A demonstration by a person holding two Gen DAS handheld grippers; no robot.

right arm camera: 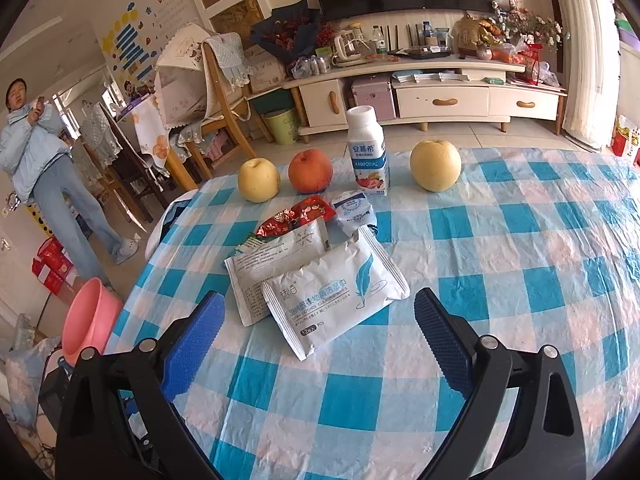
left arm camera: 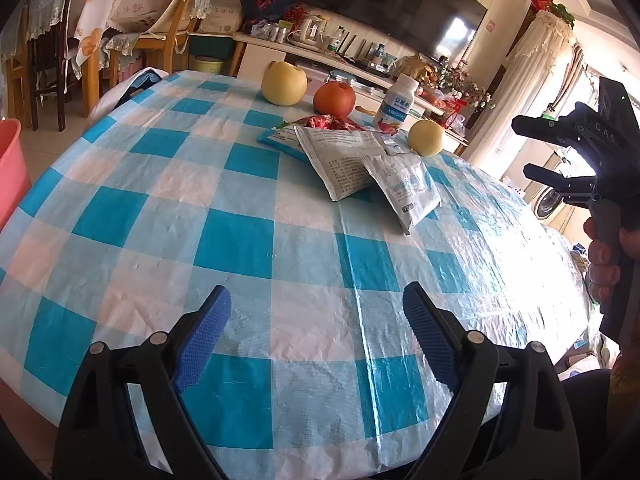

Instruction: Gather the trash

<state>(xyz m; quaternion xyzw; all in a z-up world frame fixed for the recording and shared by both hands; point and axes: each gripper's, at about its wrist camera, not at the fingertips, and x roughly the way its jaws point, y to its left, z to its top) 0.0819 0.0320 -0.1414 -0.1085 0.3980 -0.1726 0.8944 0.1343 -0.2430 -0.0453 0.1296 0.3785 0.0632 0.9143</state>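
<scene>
Beside the bench [right arm camera: 520,264], low at left, waits a pink plastic bin [right arm camera: 90,316]. Centre: the white feather-printed wipes packet [right arm camera: 336,300] tops the wrapper pile. Both claws, left [left arm camera: 316,336] and right [right arm camera: 320,344], hang released; pinch its near edge only.

A broad stretch of bare checked tablecloth [right arm camera: 500,280] was found ahead of the right gripper [right arm camera: 320,332], whose jaws stood wide with nothing between them. The overlapping wrappers [right arm camera: 320,280] lay unobstructed from the near side. Behind them the way was blocked by a row (two pears, an apple [right arm camera: 310,171], a yogurt bottle [right arm camera: 367,152]).
</scene>
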